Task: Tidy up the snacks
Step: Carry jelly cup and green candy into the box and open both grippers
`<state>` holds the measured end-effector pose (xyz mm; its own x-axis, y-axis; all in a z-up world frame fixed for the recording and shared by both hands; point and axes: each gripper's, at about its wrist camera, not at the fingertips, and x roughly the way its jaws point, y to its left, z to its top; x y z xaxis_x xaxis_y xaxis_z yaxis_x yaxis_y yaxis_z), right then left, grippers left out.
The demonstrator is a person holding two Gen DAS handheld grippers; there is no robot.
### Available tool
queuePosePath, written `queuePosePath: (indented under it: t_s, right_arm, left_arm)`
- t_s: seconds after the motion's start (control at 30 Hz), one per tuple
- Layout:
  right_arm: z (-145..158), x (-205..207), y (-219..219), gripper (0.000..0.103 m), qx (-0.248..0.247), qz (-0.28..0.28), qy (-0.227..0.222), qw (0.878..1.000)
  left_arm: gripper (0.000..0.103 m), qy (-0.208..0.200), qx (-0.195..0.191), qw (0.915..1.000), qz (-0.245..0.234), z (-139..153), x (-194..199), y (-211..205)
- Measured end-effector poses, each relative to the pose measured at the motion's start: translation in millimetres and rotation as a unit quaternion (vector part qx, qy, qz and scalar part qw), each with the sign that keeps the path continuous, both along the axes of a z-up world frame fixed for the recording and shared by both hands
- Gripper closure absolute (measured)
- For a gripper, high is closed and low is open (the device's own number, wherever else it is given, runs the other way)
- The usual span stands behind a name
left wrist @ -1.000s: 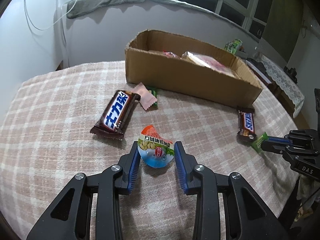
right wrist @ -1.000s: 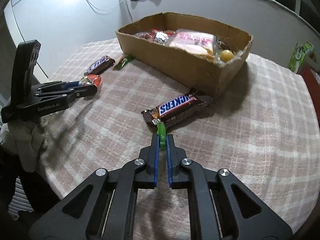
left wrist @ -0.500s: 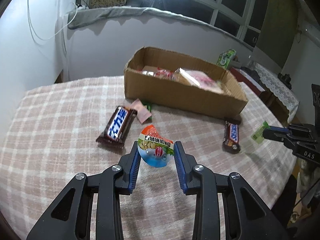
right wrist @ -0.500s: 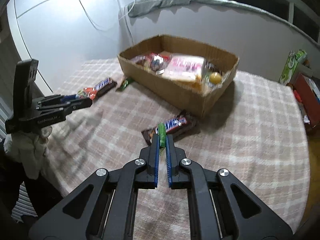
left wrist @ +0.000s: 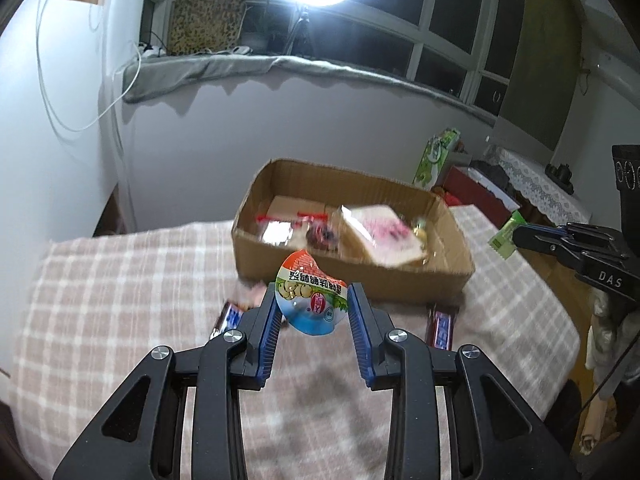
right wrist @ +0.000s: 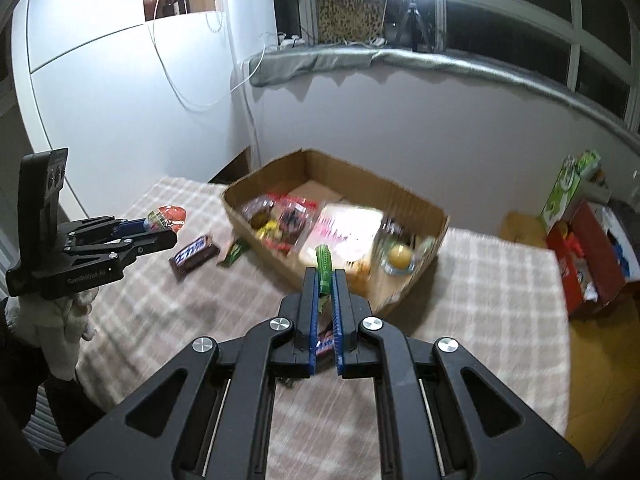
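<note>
My left gripper [left wrist: 313, 300] is shut on a round jelly cup [left wrist: 310, 296] with a red, blue and green lid, held high above the checked table. It also shows in the right wrist view [right wrist: 168, 218]. My right gripper [right wrist: 325, 280] is shut on a thin green candy packet [right wrist: 323, 266], also raised; the packet shows in the left wrist view [left wrist: 508, 236]. A cardboard box [left wrist: 360, 276] with several snacks stands at the back of the table [left wrist: 100, 300]. Two Snickers bars lie on the cloth [left wrist: 440, 326] [right wrist: 194, 254].
A green packet [right wrist: 234, 254] and a pink wrapper [left wrist: 252, 292] lie by the box's front wall. Green and red cartons [right wrist: 568, 196] stand off the table's right side. A wall and window sill run behind the box.
Both grippers have risen well above the table with their snacks and moved toward the box. The box now sits lower in both views and its inside shows.
</note>
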<state>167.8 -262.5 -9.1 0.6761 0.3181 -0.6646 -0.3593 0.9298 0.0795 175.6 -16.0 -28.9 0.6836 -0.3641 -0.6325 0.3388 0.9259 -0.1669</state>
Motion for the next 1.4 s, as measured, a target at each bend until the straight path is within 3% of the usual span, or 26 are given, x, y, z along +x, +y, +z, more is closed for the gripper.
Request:
queuePosePath:
  t_s: [0.5, 0.87, 1.33, 1.4]
  right_arm:
    - [9.4, 65.5, 5.2, 0.097, -0.018, -0.005, -0.006, 1.0]
    - [-9.9, 105.3, -4.3, 0.097, -0.015, -0.019, 0.014, 1.0]
    - [-32.5, 128.6, -4.0, 0.097, -0.013, -0.019, 0.037, 0.999]
    - [-32.3, 128.1, -3.4, 0.089, -0.013, -0.019, 0.035, 0.999]
  left_arm:
    - [0.072, -0.01, -0.008, 0.9999, -0.004, 16.5, 55.0, -16.2]
    - [0.072, 0.01, -0.006, 0.9999, -0.006, 1.6, 95.5, -29.1]
    - [0.07, 0.028, 0.008, 0.9996, 0.0, -13.7, 116.5, -39.8]
    - [0.069, 0.029, 0.011, 0.9995, 0.002, -14.5, 117.3, -40.4]
